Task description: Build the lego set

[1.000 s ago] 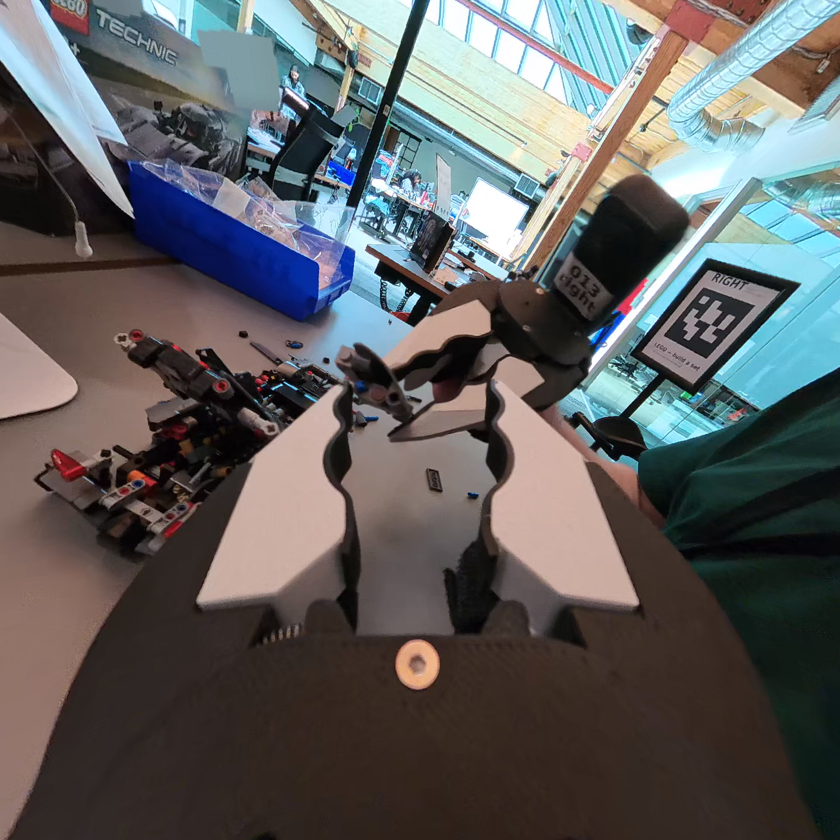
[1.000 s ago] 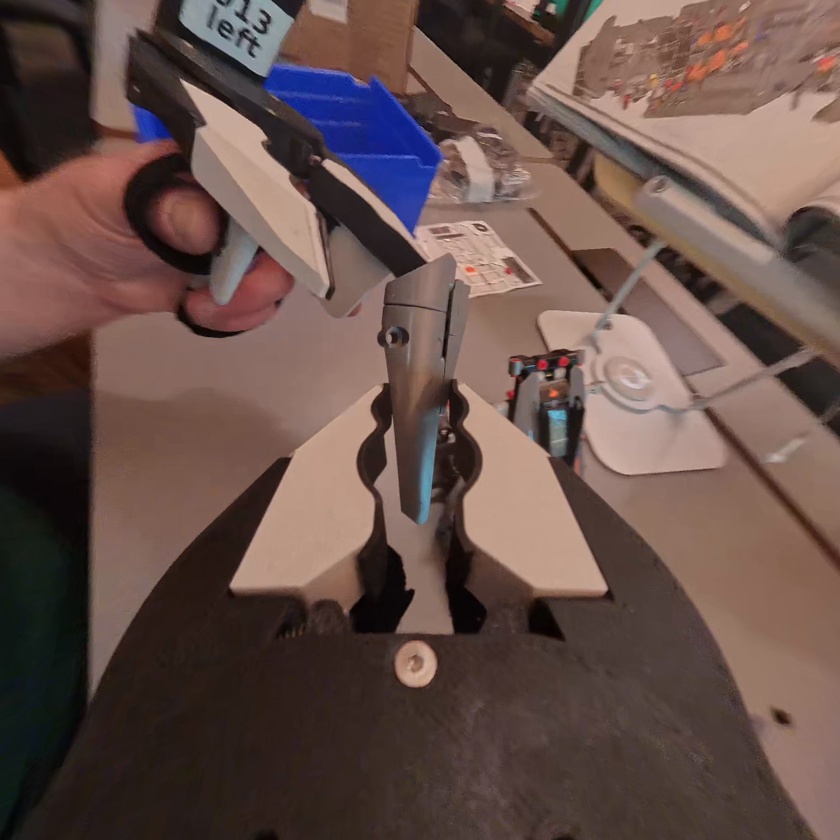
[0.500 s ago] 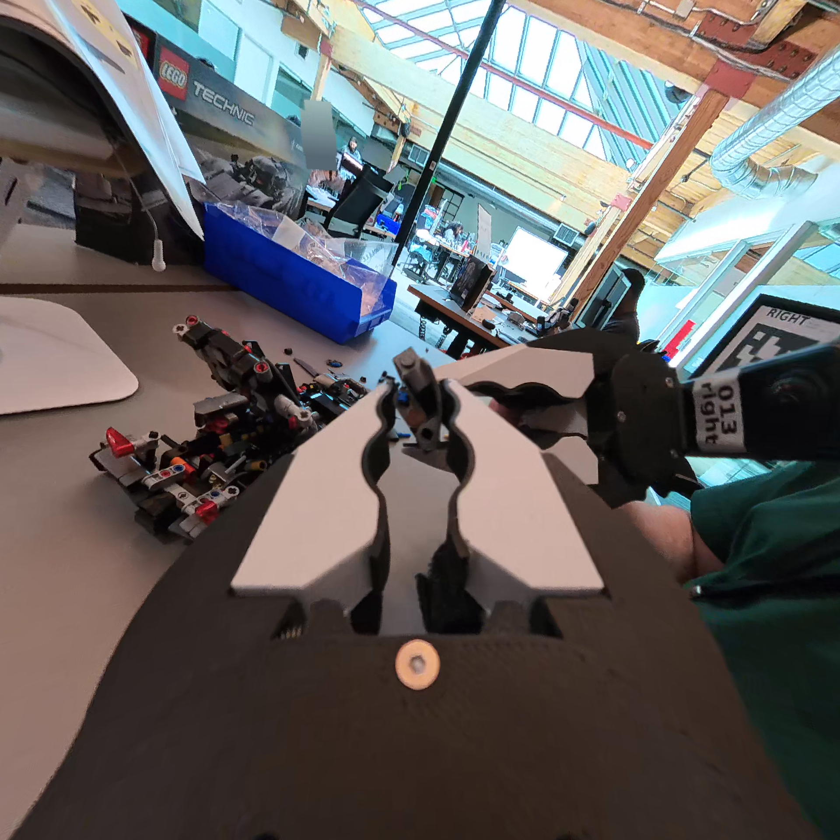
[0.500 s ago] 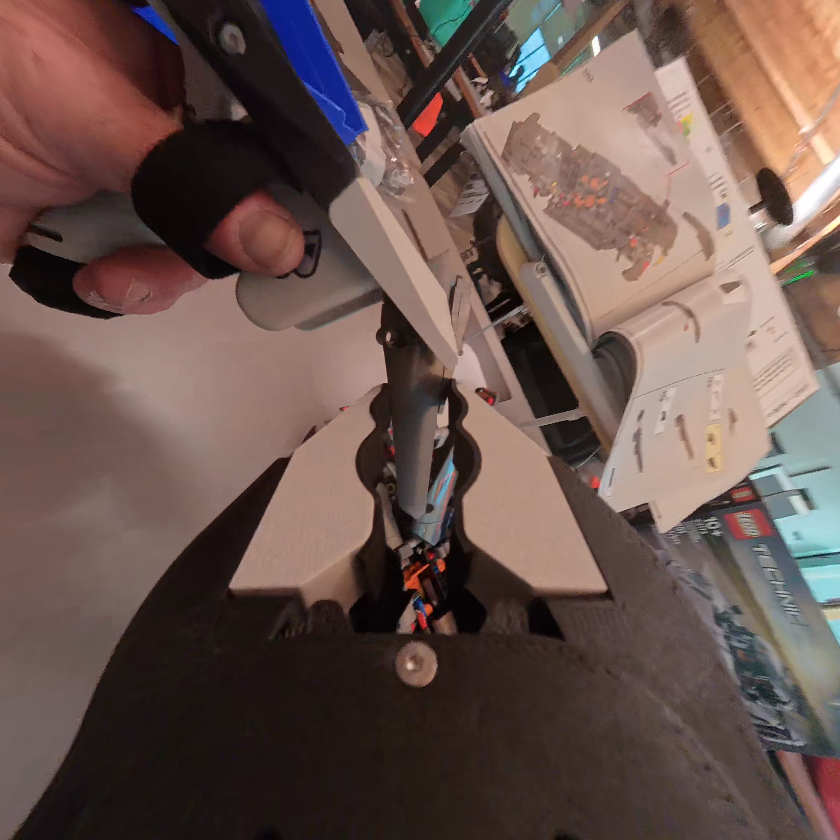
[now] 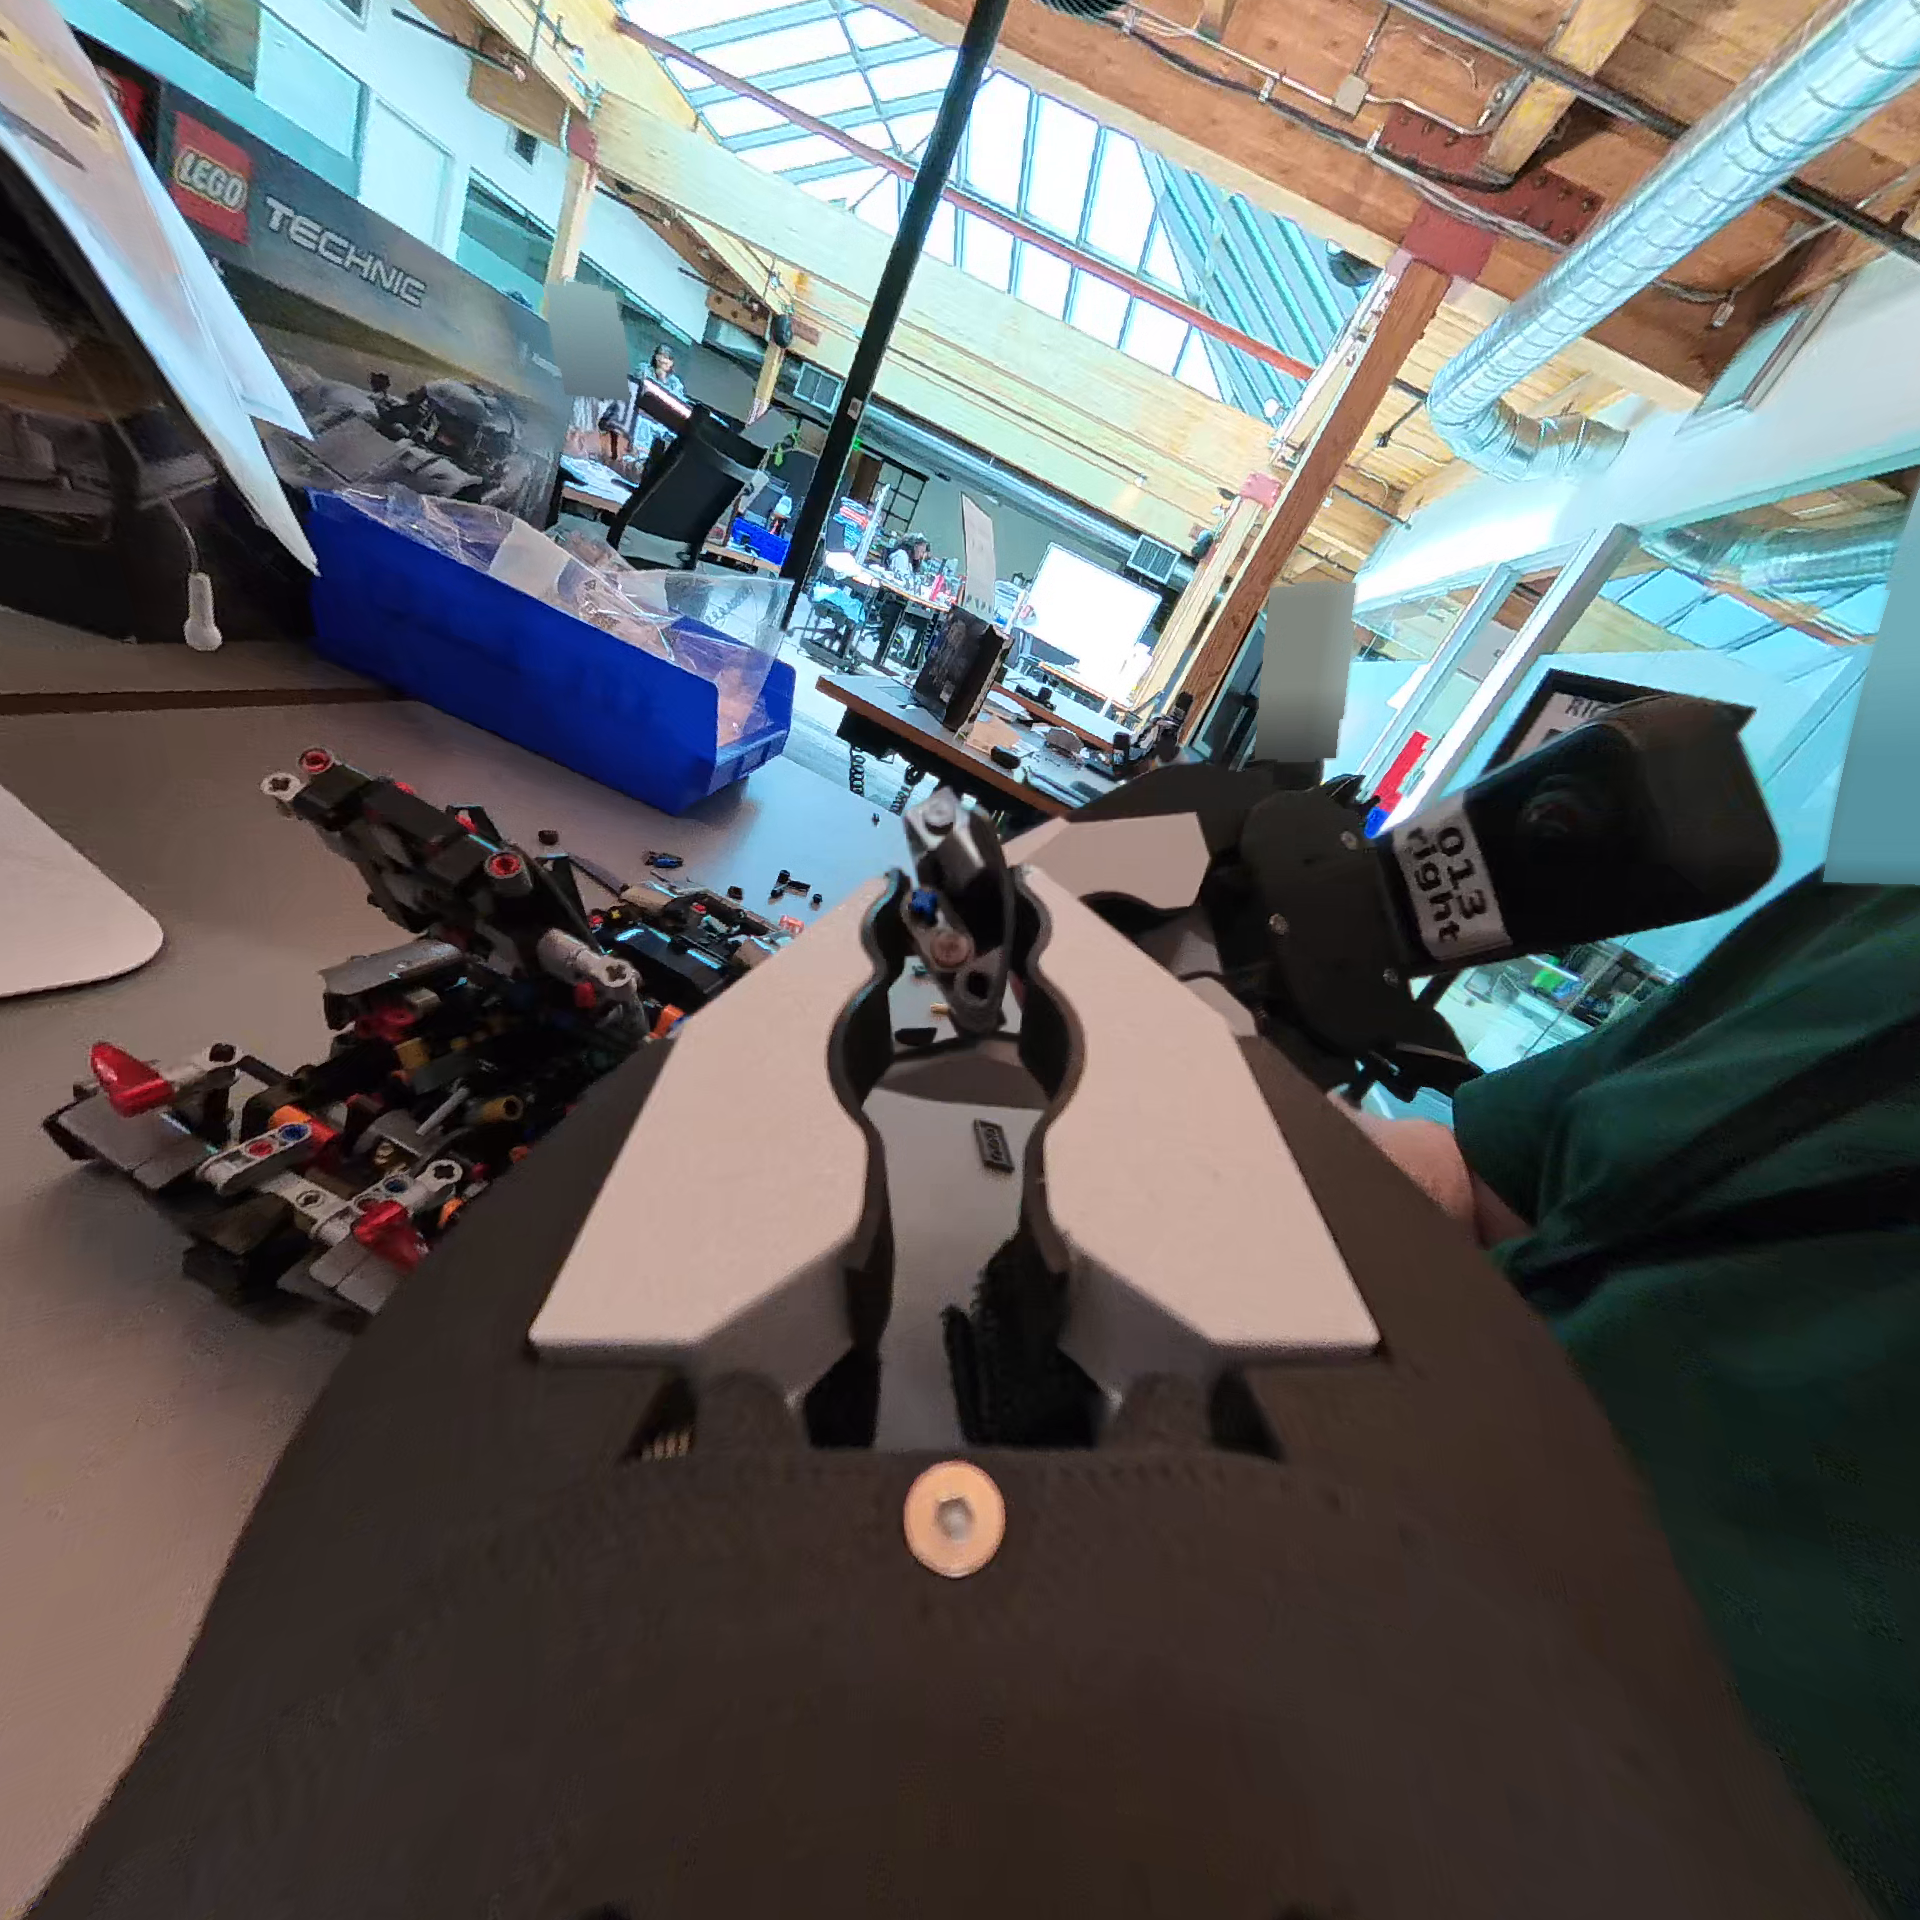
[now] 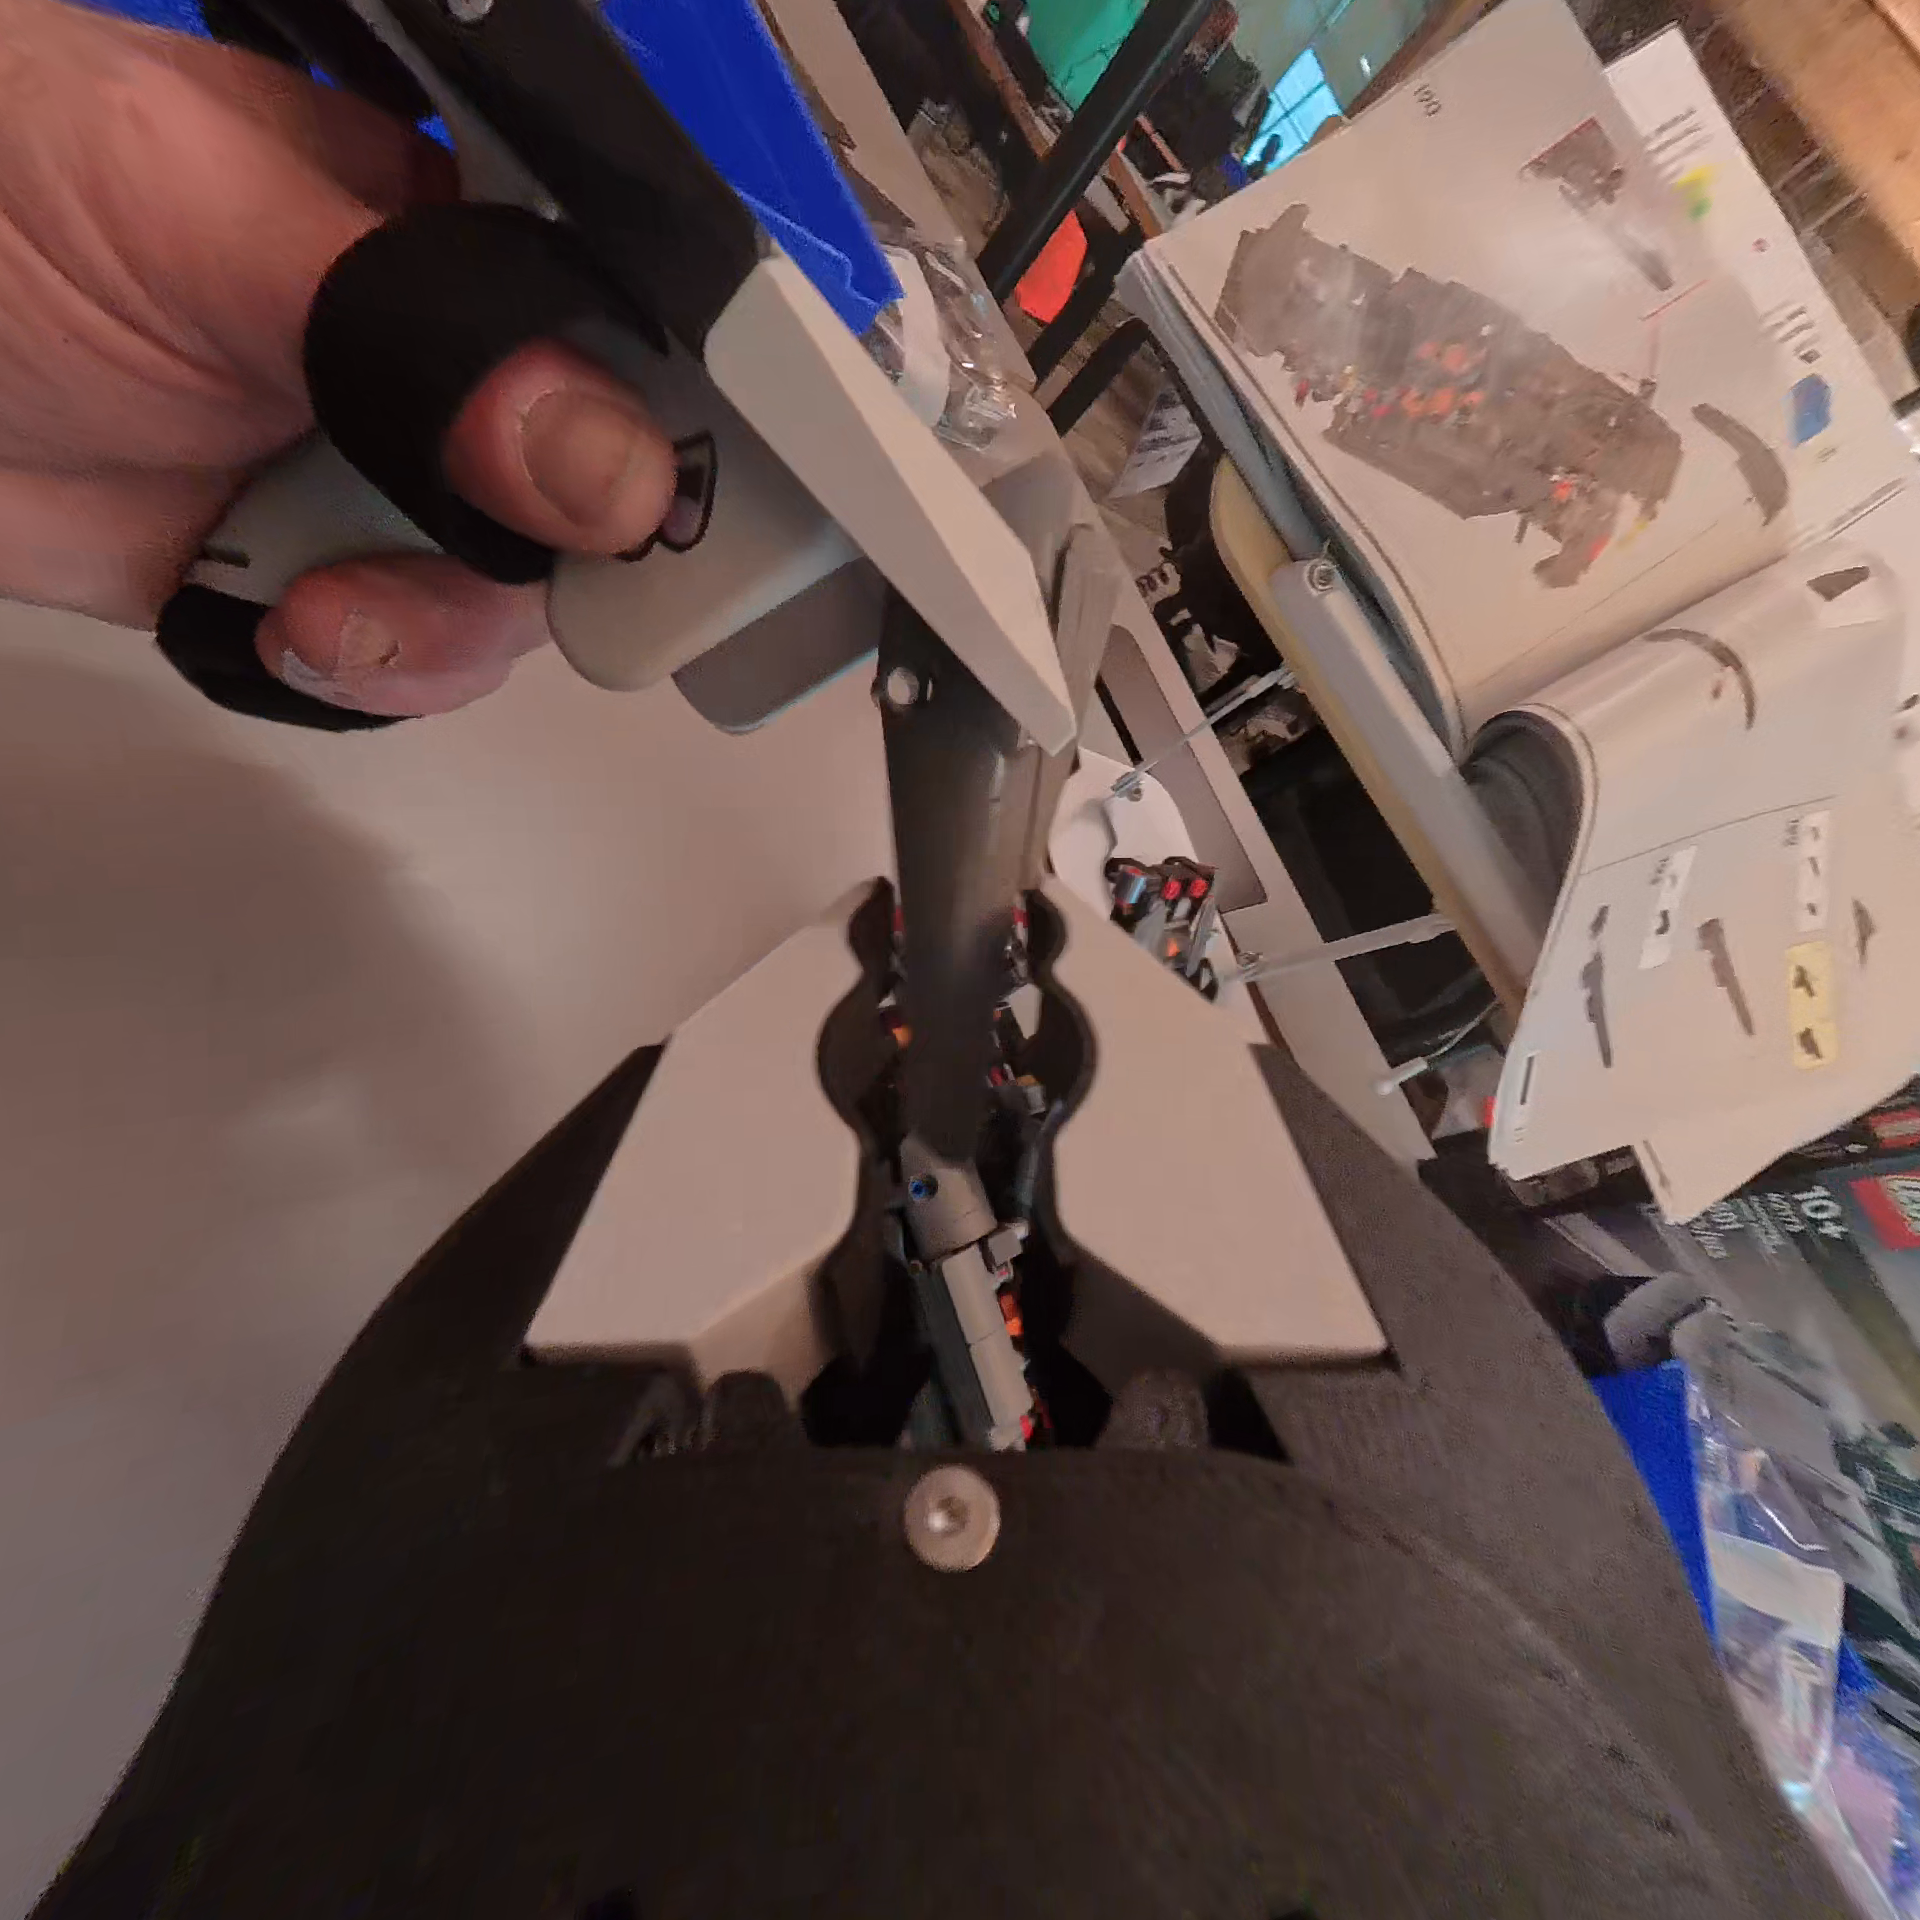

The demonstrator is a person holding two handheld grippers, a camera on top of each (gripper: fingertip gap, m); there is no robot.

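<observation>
While both tools pinch the grey panel piece at frame centre — left gripper on one end, right gripper on the other — a twist could pop its small pins loose over the half-built model at left.

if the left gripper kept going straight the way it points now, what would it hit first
Nothing far off: the left gripper is already shut on the dark grey lego panel piece. Straight beyond, the other end of that piece sits in the right gripper, whose white fingers look nearest, though depth is unclear.
</observation>
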